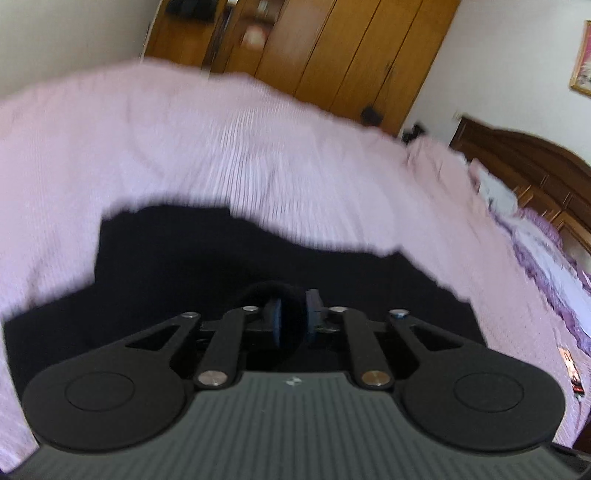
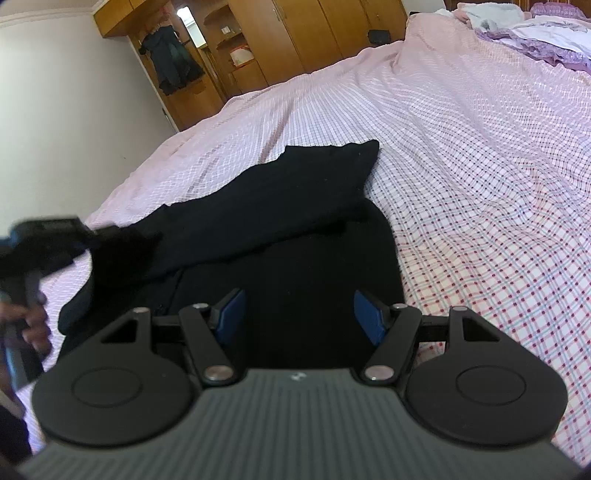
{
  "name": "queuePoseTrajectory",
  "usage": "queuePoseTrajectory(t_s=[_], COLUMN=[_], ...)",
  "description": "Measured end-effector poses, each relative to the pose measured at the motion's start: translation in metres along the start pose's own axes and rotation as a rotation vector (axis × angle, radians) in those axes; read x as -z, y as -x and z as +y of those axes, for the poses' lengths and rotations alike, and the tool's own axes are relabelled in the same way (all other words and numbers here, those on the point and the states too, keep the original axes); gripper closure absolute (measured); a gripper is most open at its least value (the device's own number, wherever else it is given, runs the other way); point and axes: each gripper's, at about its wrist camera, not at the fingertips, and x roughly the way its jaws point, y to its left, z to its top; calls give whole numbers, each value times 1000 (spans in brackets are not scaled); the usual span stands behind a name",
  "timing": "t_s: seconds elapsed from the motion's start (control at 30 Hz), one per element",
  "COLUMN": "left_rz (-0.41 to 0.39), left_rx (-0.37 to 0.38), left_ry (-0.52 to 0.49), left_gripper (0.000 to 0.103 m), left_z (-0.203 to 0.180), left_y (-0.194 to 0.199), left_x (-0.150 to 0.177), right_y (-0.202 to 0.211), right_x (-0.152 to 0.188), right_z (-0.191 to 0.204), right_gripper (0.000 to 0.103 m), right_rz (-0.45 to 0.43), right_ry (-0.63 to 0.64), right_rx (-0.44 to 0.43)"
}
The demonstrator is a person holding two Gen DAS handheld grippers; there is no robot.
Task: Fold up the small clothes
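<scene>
left gripper (image 1: 293, 317) pinches black garment (image 2: 280, 206); right gripper (image 2: 300, 314) spread apart above it; no legible writing.

Both grippers, left gripper (image 1: 292, 317) and right gripper (image 2: 300, 314), are black with blue pads (image 2: 369, 317) (silver screws (image 2: 218, 373) too).

The checked bedspread (image 2: 461, 155) lies flat and bare to the right of the black garment (image 2: 295, 236) and beyond it, giving open passage there. The left gripper (image 2: 79, 236), with a fold of the garment pinched between its pads, occupies the garment's left edge. Pillows and bedding (image 2: 535, 33) block the far right corner, and the wardrobe (image 2: 295, 33) bounds the far side.
</scene>
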Motion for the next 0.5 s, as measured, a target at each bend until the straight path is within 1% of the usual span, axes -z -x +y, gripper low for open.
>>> queuePoseTrajectory(t_s=[0.03,0.07,0.1,0.13,0.17,0.27,0.33,0.5], left_rz=[32,53,68,70,66,68,72,63], left_rx=[-2,-13,-33,-51,-63,-59,-66,-153], left_ry=[22,38,52,59,61,70,80,69], left_gripper=[51,41,24,14,13,12,11,8], left_z=[6,11,18,20,22,30,37,49], left_y=[-7,-11,-16,-15,-12,0,13,55], left_x=[5,12,20,27,32,39,37,27], right_y=[-1,-1,-2,-3,-3,-5,-6,-9], right_x=[1,1,1,1,1,1,0,-7], right_z=[0,0,1,2,2,7,13,39], right_gripper=[36,36,36,36,36,35,35,35], right_rz=[2,3,5,7,8,13,17,8], right_ry=[0,1,2,4,5,11,28,103], right_rx=[-1,-3,-5,-7,-9,-16,-26,-77])
